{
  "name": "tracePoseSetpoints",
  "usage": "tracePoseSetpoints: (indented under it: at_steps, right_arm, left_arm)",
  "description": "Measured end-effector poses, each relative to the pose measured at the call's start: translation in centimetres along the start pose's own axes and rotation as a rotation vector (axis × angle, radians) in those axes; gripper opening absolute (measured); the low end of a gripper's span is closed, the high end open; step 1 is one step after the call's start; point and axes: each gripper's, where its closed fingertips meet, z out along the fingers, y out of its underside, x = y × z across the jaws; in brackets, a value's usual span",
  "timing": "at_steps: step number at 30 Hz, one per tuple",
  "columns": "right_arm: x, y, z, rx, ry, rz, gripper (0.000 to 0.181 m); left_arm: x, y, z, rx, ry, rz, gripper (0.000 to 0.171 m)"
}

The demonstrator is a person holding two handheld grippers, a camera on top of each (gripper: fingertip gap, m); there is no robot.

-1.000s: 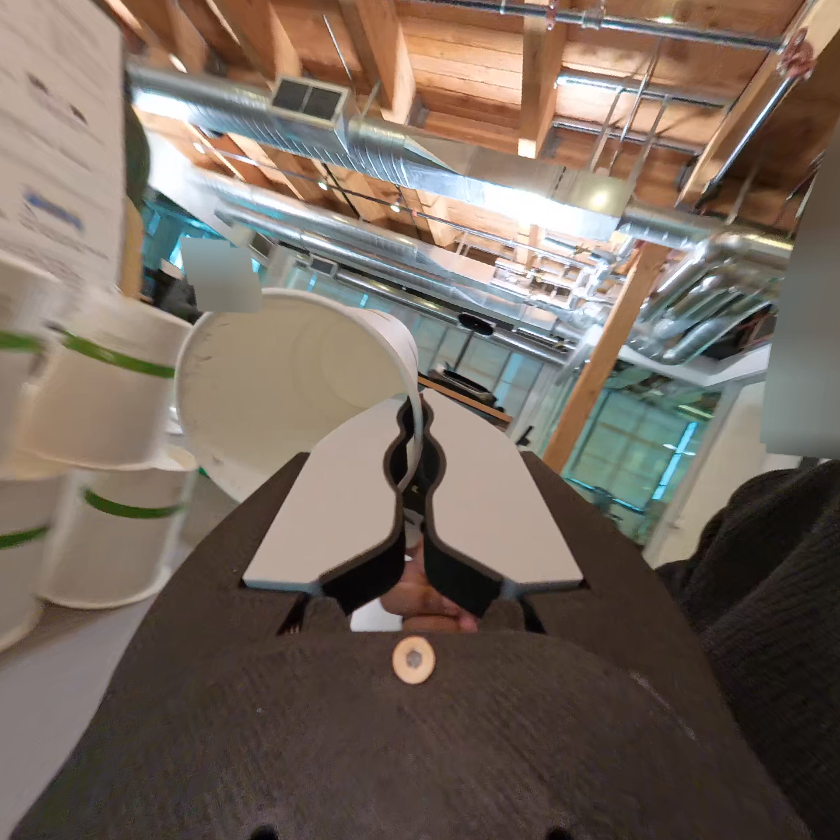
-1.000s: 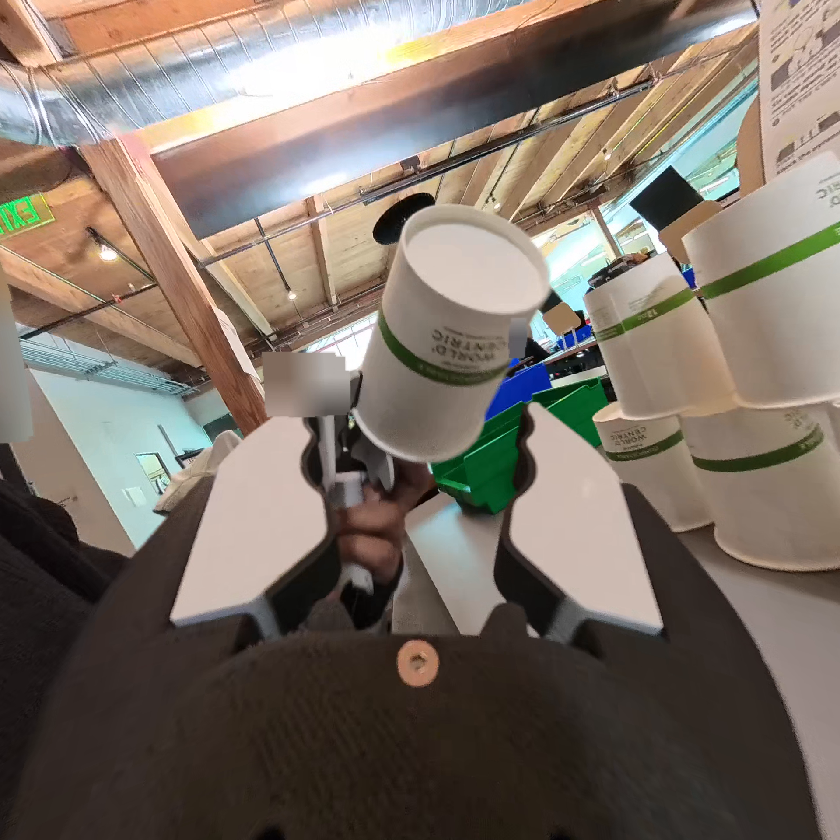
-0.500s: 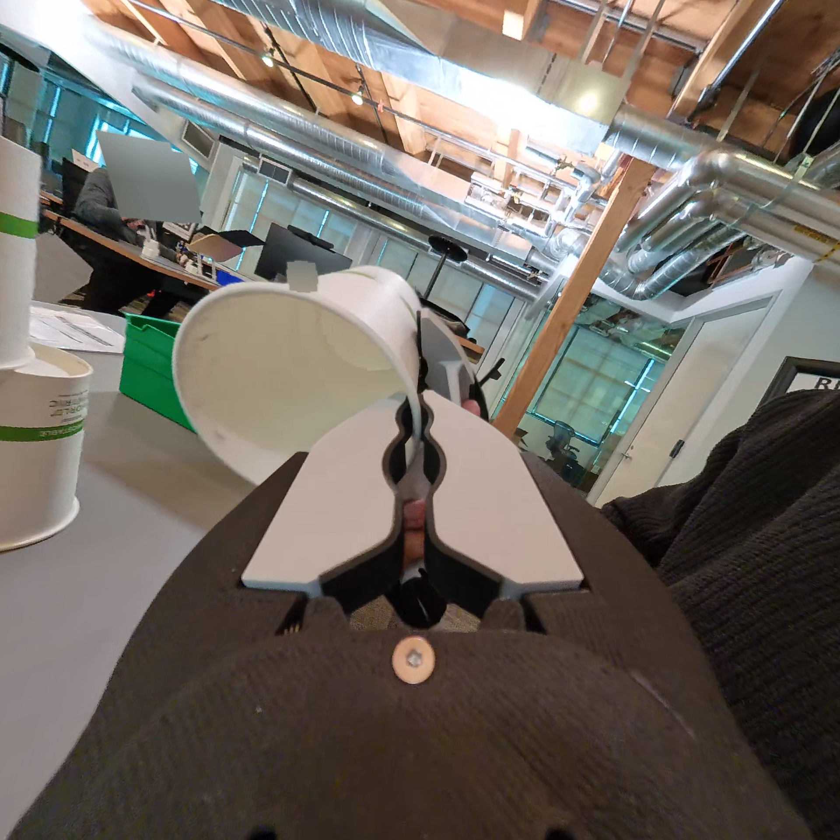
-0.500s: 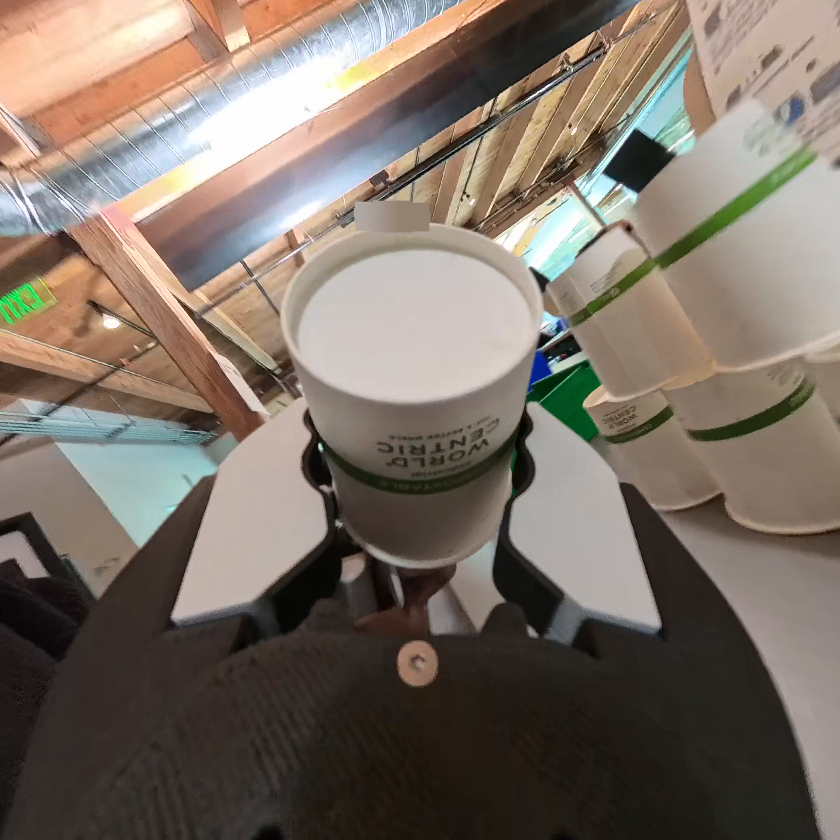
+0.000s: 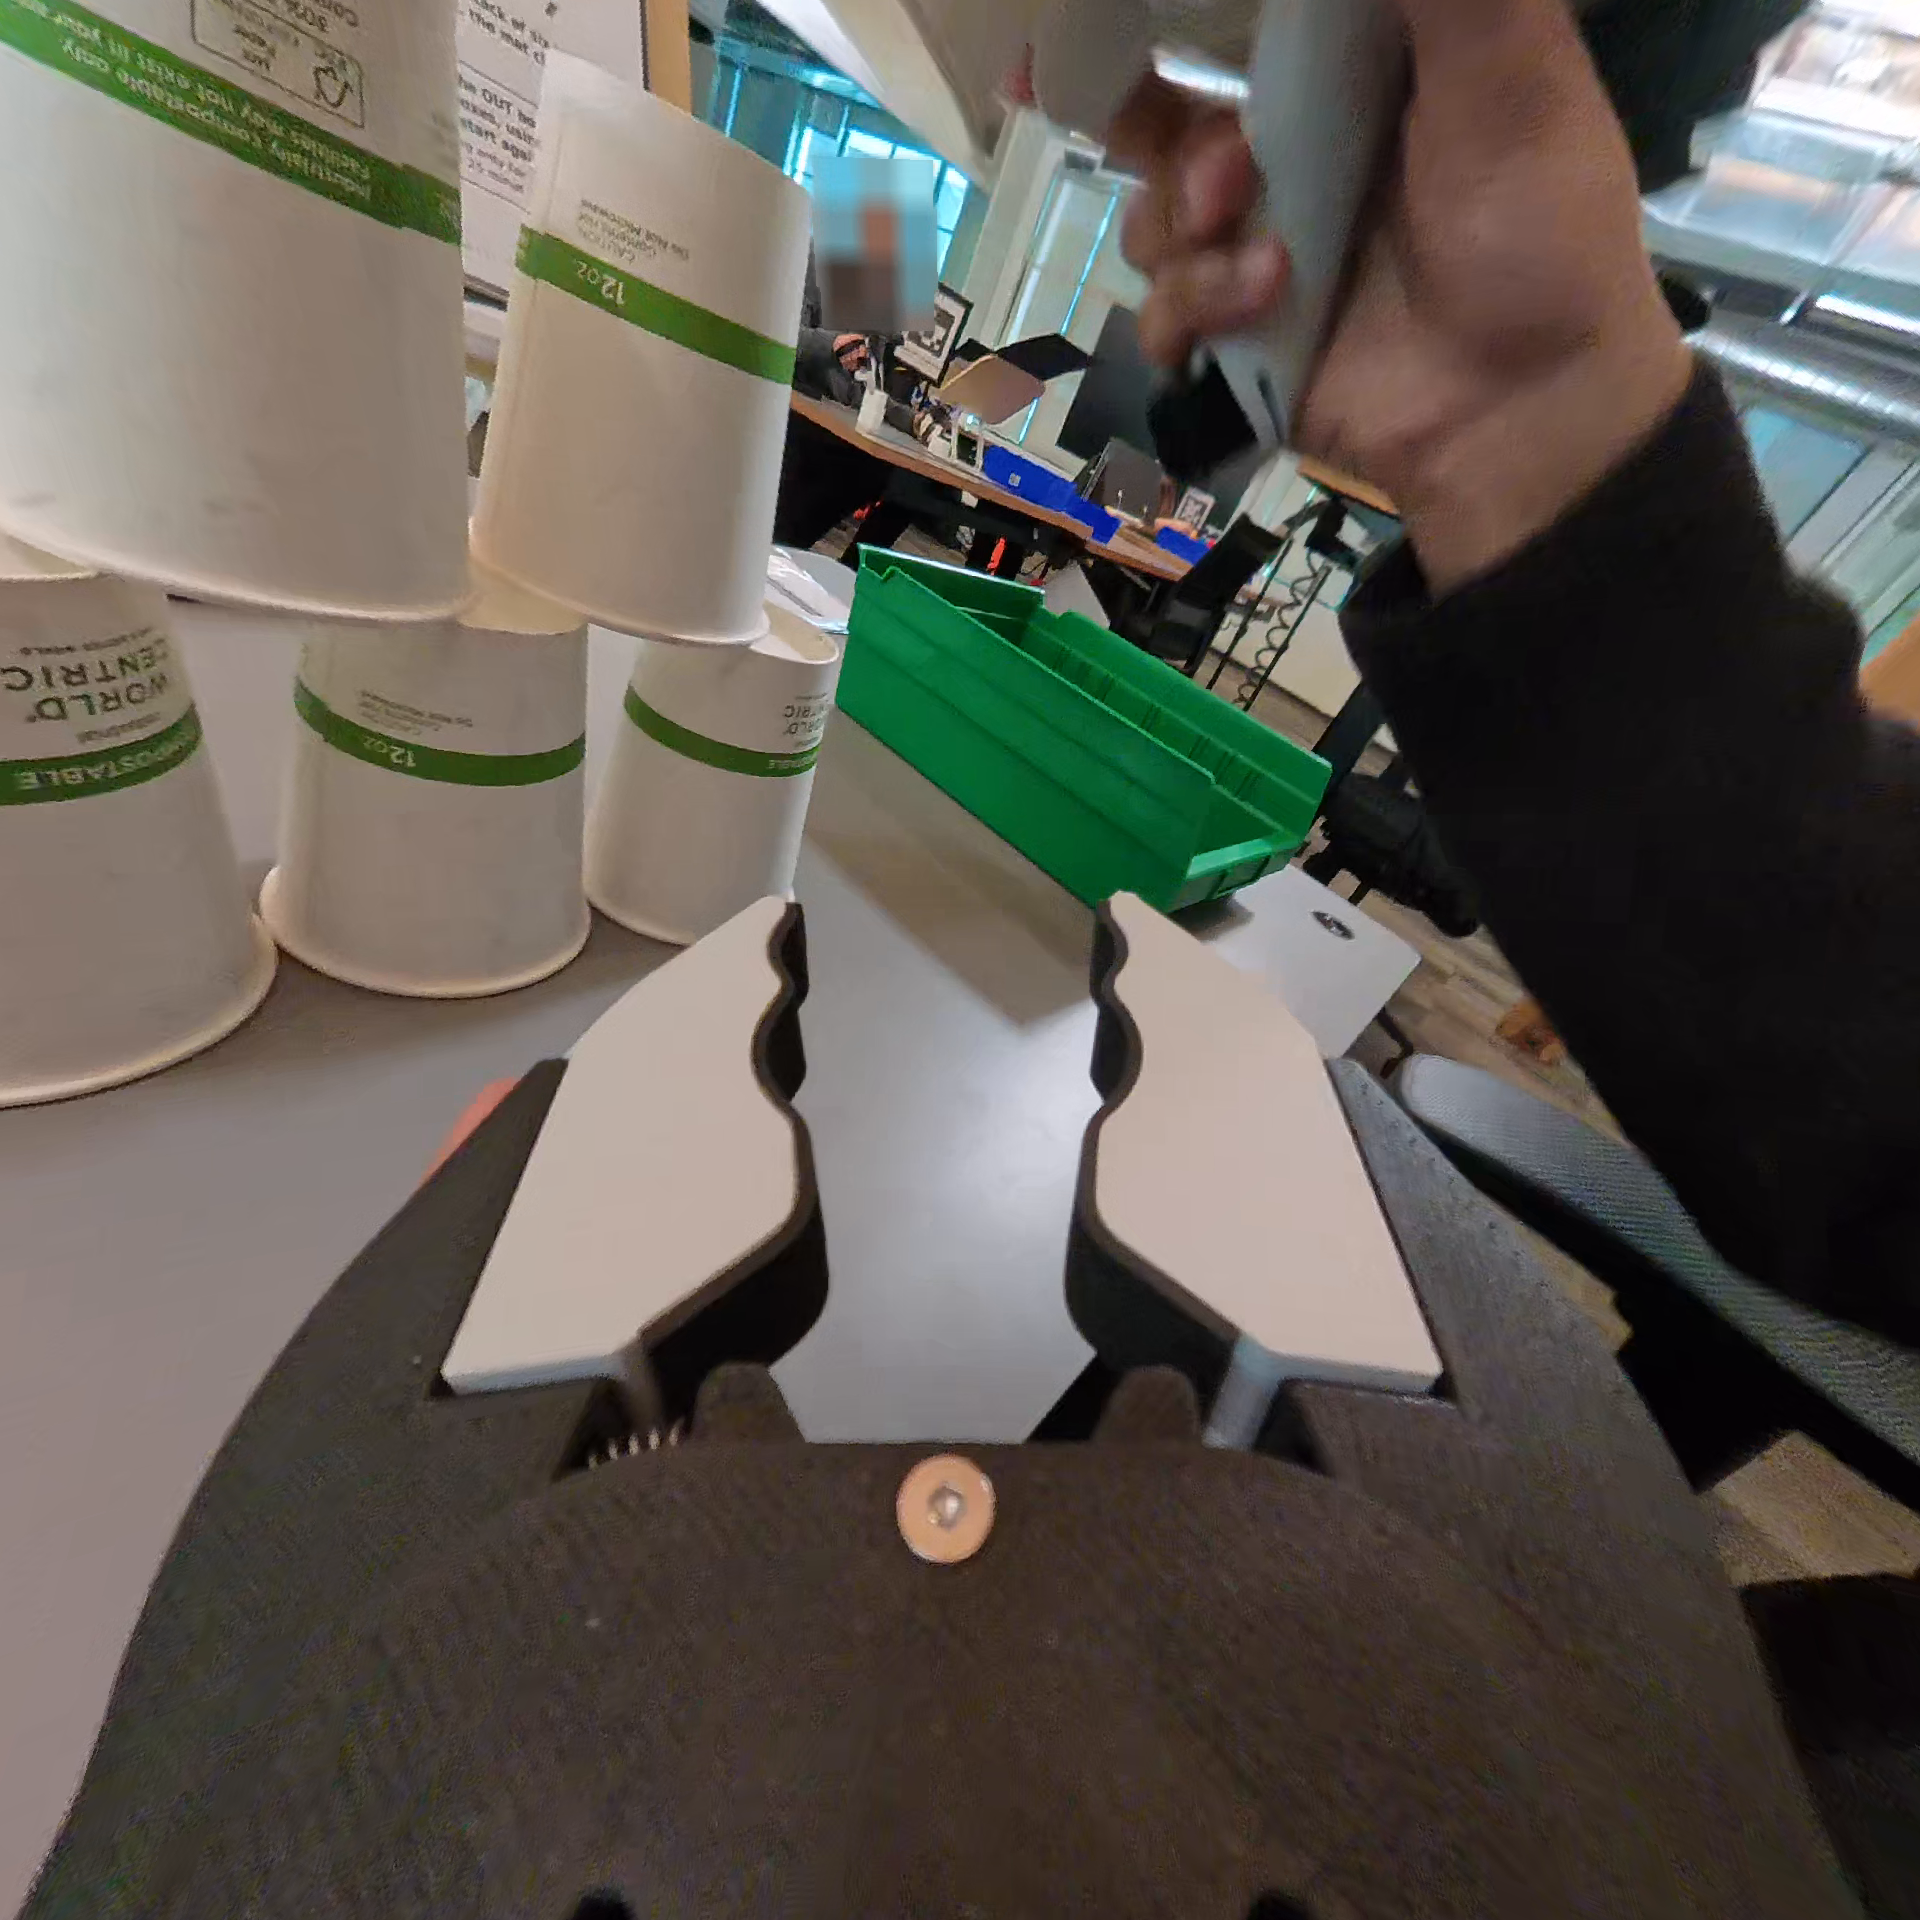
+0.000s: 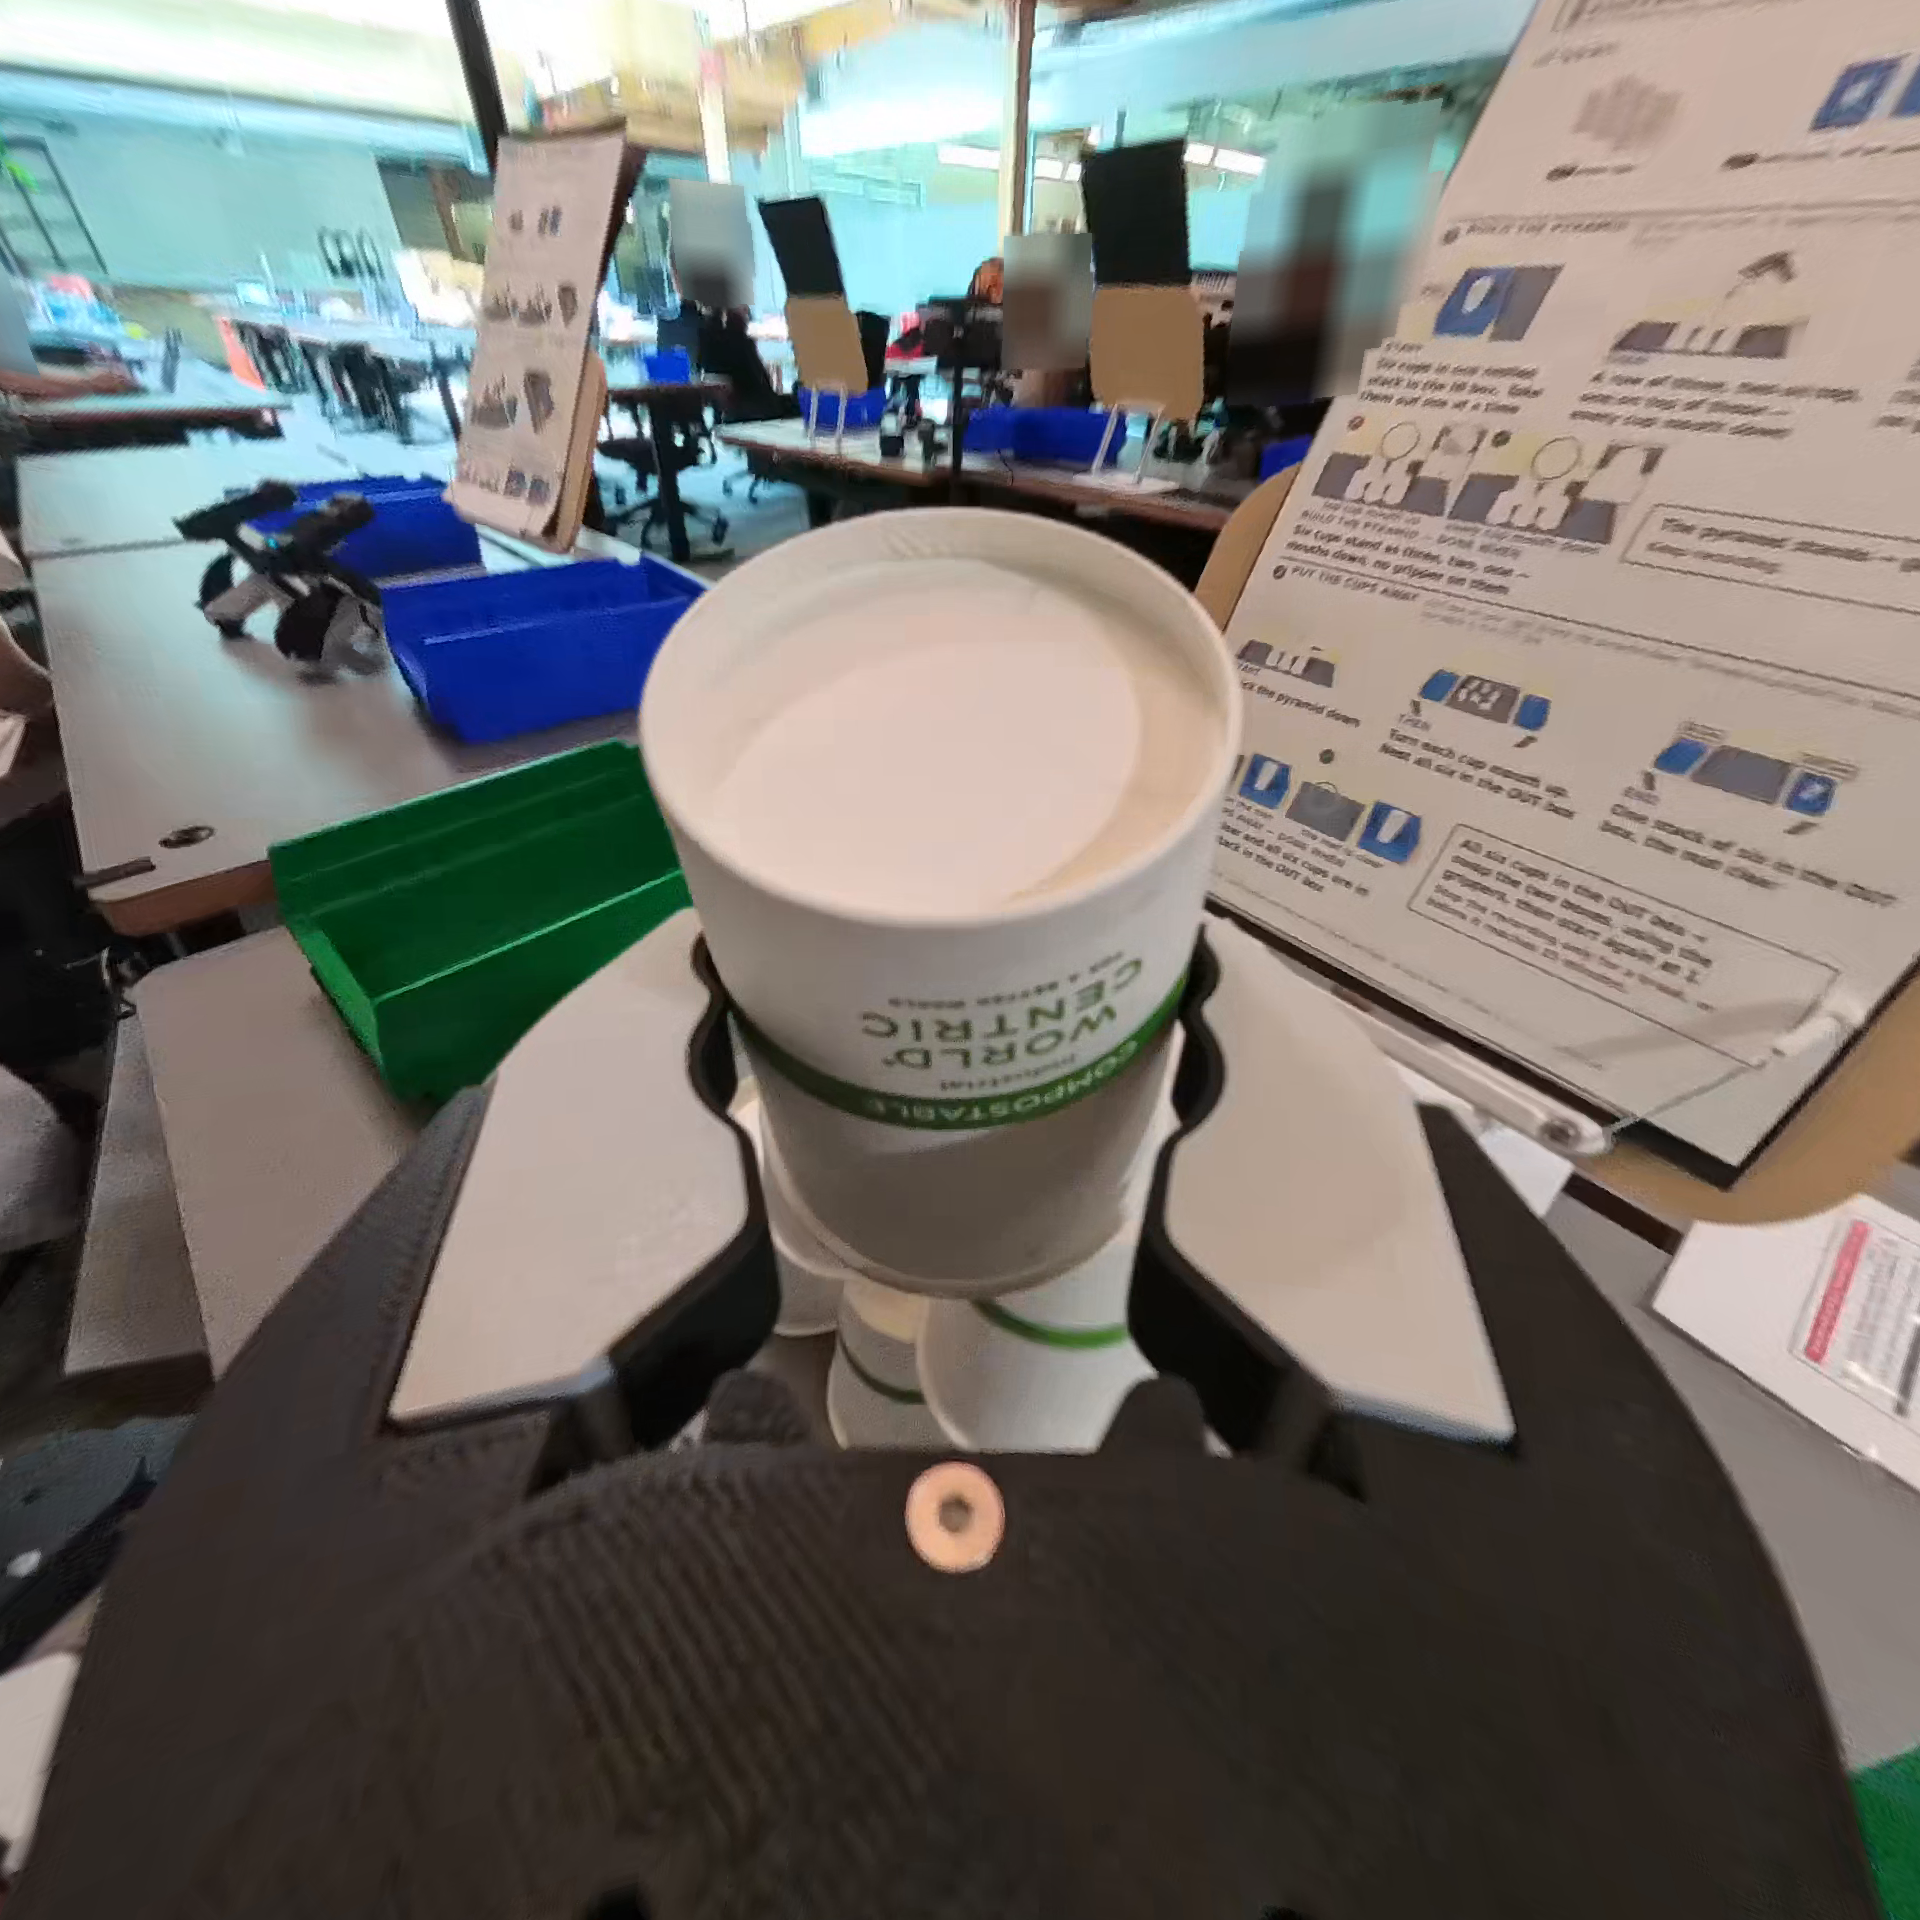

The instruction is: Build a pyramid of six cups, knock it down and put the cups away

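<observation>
In the left wrist view the left gripper (image 5: 943, 971) stands with its jaws parted and nothing between them, only bare grey tabletop (image 5: 940, 1164) showing in the gap. To its left, on the same table, white paper cups with green bands stand mouth down in a stack: three in the bottom row (image 5: 436, 810) and two more resting on them (image 5: 644, 395) (the leftmost ones run out of frame). A green plastic bin (image 5: 1070, 738) lies farther off, to the right of the cups. At the upper right a person's hand (image 5: 1455, 281) in a dark sleeve grasps a grey handle.

In the right wrist view the right gripper (image 6: 940, 997) is clamped on an upturned paper cup (image 6: 935, 831), base toward the camera, with the fingers pressing its wall at the green band. Below the held cup, through the gap, other white cups (image 6: 966, 1361) show, close under its rim; whether they touch cannot be told. The green bin (image 6: 457, 925) sits to the left, beyond the fingers. A printed instruction sheet on a cardboard stand (image 6: 1621, 582) leans at the right, and blue bins (image 6: 520, 644) rest on a farther table at the left.
</observation>
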Motion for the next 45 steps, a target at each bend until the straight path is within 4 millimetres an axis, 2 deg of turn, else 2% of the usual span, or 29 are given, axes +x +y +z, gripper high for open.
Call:
tracePoseSetpoints:
  at_steps: [3, 8, 14, 20, 26, 32, 38, 42, 45]
  right_arm:
    - [0.2, -0.4, 2.9, -0.116, -0.072, 0.065, 0.085]
    - [1.7, 1.6, 5.6, -0.299, -0.05, 0.046, 0.085]
    - [1.3, 2.2, 6.3, -0.31, -0.057, 0.028, 0.085]
    - [0.7, 2.7, 7.1, -0.313, -0.063, 0.011, 0.085]
    - [0.8, 3.0, 7.2, -0.314, -0.066, 0.009, 0.086]
    - [1.1, 3.0, 6.8, -0.305, -0.064, 0.016, 0.09]
    - [1.7, 1.9, 5.4, -0.266, -0.044, 0.02, 0.094]
    - [1.6, 0.9, 2.1, -0.178, -0.014, 0.024, 0.093]
    - [1.7, 1.5, -1.3, -0.117, 0.054, 0.03, 0.093]
  left_arm:
    - [-1.0, 0.5, 0.1, -0.02, -0.026, 0.063, 0.053]
    - [-1.3, 0.6, 0.3, -0.033, -0.01, 0.022, 0.053]
    - [-1.5, -0.3, -0.2, 0.02, 0.008, -0.061, 0.045]
    - [-1.9, 0.1, -0.1, 0.003, 0.014, -0.145, 0.046]
    - [-2.6, -0.4, -0.4, 0.036, -0.022, -0.141, 0.041]
    - [-2.4, 0.1, -0.2, 0.012, -0.012, -0.144, 0.041]
    - [-2.4, 0.1, -0.1, 0.009, -0.012, -0.135, 0.042]
    - [-2.3, 0.3, -0.1, -0.003, -0.01, -0.124, 0.042]
    - [-2.3, 0.4, 0.0, -0.007, -0.01, -0.109, 0.042]
